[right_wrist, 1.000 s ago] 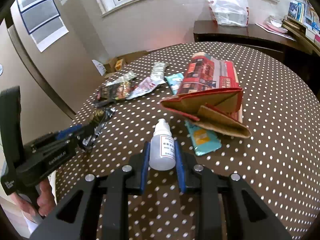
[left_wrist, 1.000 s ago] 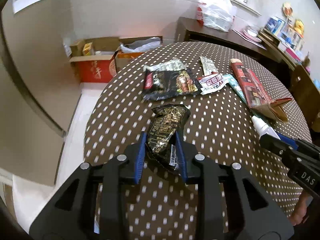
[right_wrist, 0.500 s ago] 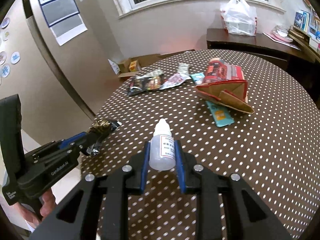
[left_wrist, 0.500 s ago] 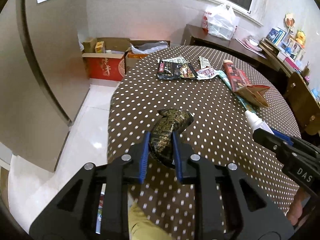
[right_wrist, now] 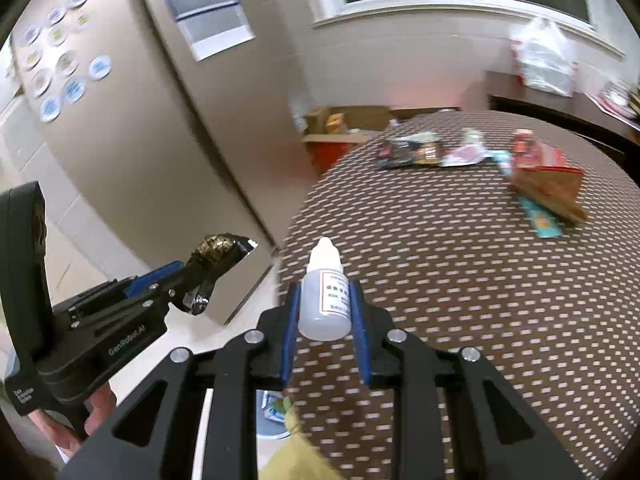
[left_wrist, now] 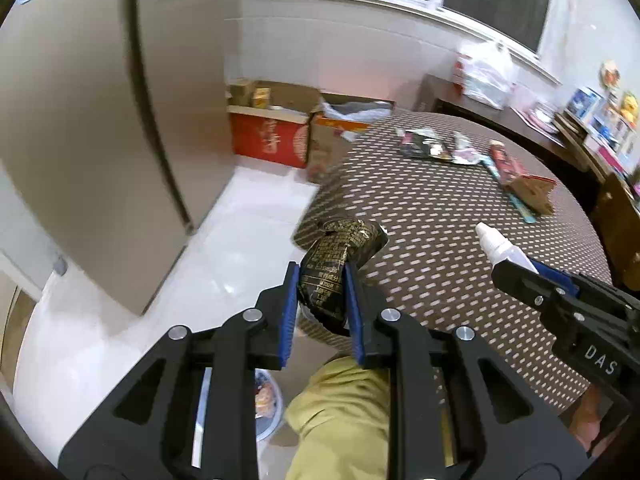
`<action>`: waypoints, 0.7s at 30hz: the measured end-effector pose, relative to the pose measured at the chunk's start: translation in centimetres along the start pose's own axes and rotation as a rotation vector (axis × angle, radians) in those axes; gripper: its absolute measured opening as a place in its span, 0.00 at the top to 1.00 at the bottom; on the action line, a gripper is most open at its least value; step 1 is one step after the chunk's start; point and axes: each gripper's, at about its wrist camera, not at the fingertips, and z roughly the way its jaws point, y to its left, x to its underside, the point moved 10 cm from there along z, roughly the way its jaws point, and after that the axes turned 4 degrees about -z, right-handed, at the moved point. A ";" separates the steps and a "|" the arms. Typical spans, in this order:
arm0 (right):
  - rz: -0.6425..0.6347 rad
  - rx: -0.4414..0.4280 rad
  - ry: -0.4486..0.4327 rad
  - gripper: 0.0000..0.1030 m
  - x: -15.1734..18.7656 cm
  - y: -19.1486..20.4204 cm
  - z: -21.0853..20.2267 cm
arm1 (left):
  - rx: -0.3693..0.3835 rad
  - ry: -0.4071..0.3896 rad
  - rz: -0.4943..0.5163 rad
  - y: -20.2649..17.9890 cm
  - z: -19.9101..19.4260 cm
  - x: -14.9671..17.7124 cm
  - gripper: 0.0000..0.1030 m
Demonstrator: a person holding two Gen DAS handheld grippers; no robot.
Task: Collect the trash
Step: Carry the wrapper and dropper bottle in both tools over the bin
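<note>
Two pieces of trash are in my grip, one in each gripper. From the left wrist, my left gripper (left_wrist: pixel 322 294) has its blue pads pinching a crumpled black and gold wrapper (left_wrist: pixel 338 258), which hangs in the air past the rim of the round table (left_wrist: pixel 440 280) with its brown, white-dotted cloth, over the pale floor (left_wrist: pixel 224 248). That grip has just tightened a little, with the wrapper between the pads. To the right my right gripper (left_wrist: pixel 516 268) carries a small white dropper bottle (left_wrist: pixel 500 246), its cap pointing up and left. Below the jaws shows an olive-yellow trouser leg (left_wrist: pixel 340 420). Far across the table lie more wrappers (left_wrist: pixel 434 148) and a torn red carton (left_wrist: pixel 524 184). On the floor beyond the table stand open cardboard boxes (left_wrist: pixel 276 132). A white plastic bag (left_wrist: pixel 486 76) sits on a dark sideboard.

From the right wrist, my right gripper (right_wrist: pixel 326 320) is clamped on the dropper bottle (right_wrist: pixel 326 300), upright between the pads, above the near edge of the table (right_wrist: pixel 480 300). At left my left gripper (right_wrist: pixel 188 276) holds the wrapper (right_wrist: pixel 218 246) off the table, over the floor; a hand (right_wrist: pixel 92 420) grips its handle. The far litter (right_wrist: pixel 412 152) and red carton (right_wrist: pixel 548 180) are blurred, so I cannot quite read their labels.
</note>
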 end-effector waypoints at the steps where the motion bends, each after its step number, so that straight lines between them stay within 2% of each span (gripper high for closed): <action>1: -0.011 -0.013 0.006 0.76 0.1 0.8 0.3 | -0.019 -0.002 -0.014 1.1 -0.4 0.2 0.78; 7: -0.099 -0.103 0.077 0.76 1.6 6.8 3.3 | -0.096 0.014 -0.093 6.5 -1.5 2.5 0.78; 13: -0.159 -0.168 0.162 0.76 4.0 11.4 6.3 | -0.161 0.085 -0.153 10.7 -0.9 5.6 0.78; 21: -0.200 -0.192 0.255 0.76 6.2 14.6 9.4 | -0.224 0.188 -0.223 14.7 0.6 10.2 0.77</action>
